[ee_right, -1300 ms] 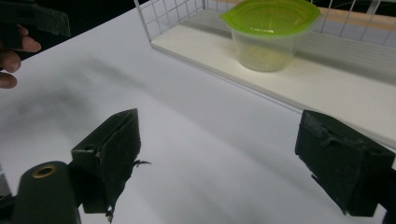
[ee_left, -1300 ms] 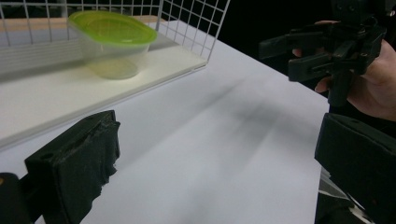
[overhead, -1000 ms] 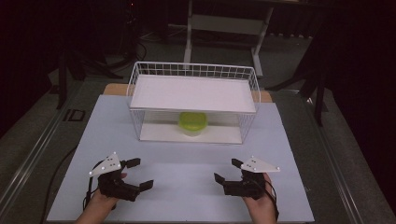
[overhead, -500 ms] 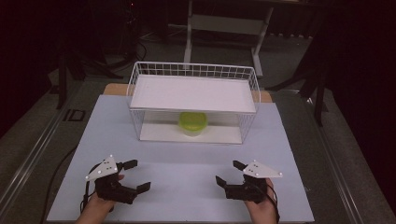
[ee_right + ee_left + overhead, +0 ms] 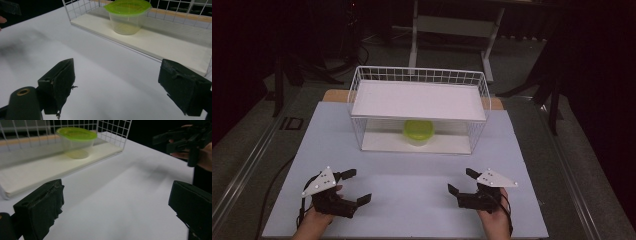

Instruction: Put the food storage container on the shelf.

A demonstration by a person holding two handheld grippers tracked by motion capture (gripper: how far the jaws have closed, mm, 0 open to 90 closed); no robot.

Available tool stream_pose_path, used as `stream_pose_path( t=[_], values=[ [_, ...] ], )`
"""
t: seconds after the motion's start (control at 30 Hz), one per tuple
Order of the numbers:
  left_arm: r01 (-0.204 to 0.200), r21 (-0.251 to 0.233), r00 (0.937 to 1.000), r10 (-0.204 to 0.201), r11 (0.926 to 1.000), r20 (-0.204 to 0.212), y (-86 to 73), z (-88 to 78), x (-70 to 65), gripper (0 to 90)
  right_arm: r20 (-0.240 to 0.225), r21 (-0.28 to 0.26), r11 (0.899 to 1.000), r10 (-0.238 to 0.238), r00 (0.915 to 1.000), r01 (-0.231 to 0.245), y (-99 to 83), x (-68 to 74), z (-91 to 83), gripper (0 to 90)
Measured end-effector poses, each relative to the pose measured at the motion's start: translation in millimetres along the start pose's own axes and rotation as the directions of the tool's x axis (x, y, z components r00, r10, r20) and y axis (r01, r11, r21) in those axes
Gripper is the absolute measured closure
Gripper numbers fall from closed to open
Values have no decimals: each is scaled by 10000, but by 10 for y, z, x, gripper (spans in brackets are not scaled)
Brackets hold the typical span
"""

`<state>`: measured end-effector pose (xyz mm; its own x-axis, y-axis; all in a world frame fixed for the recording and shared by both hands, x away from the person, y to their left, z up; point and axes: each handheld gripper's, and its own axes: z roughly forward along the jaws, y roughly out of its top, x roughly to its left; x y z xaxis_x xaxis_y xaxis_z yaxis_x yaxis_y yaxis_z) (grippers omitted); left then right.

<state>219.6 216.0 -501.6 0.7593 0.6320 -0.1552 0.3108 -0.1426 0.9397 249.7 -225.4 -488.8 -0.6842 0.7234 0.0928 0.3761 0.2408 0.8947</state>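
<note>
A white tabletop [image 5: 412, 200] is being seen from above, with dark floor around it. A white wire rack [image 5: 419, 107] is standing at its far middle, carrying a flat white shelf [image 5: 419, 100] on top and a white base board [image 5: 382, 142] below. On that board, under the shelf and near the middle, a clear tub [image 5: 418, 133] with a green lid [image 5: 127, 6] is sitting upright. In both gripper views the tub is being shown inside the wire walls, untouched.

Near the front edge, well apart from the rack, the left claw [image 5: 354, 186] is being held by a hand [image 5: 314, 220] just above the tabletop, its jaws spread wide apart with nothing between them. The right claw [image 5: 462, 181] is being held likewise by the other hand [image 5: 494, 222], jaws also wide apart and empty. The claws are being pointed inward, toward each other.
</note>
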Motion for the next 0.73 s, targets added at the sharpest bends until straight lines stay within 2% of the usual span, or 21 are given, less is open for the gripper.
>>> stream_pose_path(
  t=[0.1, 0.2, 0.33, 0.5, 0.73],
  values=[
    [210, -188, 9997, -212, 9996, -113, 1, -22, 30, 8, 162, -85, 10000, 31, 9999, -30, 1, -37, -14, 139],
    [234, -328, 9993, -243, 9992, -267, 4, -43, 44, 8, 190, -101, 9999, 130, 9997, -128, -7, -57, -25, 139],
    [110, -381, 9982, -132, 9992, -581, 5, -69, 52, 9, 232, -164, 9996, -224, 9995, 228, -10, -52, -13, 139],
    [247, -425, 9979, -272, 9988, -592, -2, -98, 72, 8, 369, -222, 9963, -817, 9960, 825, -8, -6, 15, 139],
    [293, -559, 9980, -323, 9980, -535, 7, -118, 62, 9, 319, -93, 9949, -997, 9945, 1000, -9, 29, 53, 140]
  ],
)
